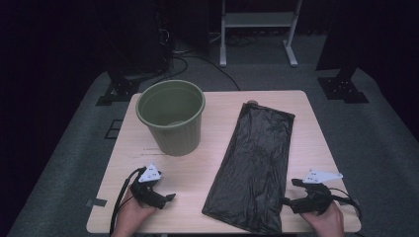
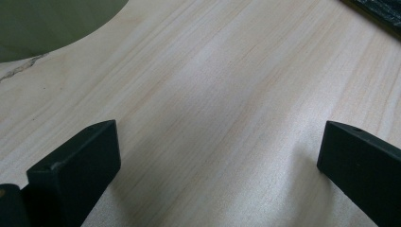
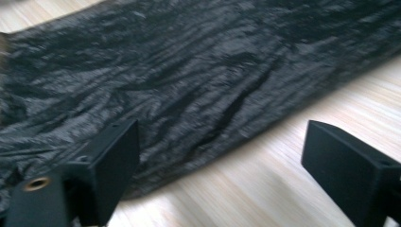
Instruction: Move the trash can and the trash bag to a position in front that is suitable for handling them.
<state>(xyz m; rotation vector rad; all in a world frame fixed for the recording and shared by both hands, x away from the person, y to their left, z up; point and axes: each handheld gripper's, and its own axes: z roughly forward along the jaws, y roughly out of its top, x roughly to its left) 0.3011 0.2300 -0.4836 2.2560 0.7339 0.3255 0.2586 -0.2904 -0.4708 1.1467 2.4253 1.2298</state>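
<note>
A pale wooden table (image 1: 217,163) stands on grey carpet in a dark room, with stand legs behind it. A flat black plastic bag (image 1: 254,165) lies on the table's right half, its long axis running from the near edge toward the far right corner. A green bin (image 1: 171,117) stands upright at left. Left gripper (image 1: 165,197): jaws wide apart over bare wood. Right gripper (image 1: 287,201): jaws spread, empty, beside the bag's near edge.

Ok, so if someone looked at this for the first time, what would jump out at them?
The black bin bag lying flat across the right half of the table, and the green bucket standing upright at the far left. Near the front edge, the left gripper and right gripper both wait open, holding nothing.
</note>
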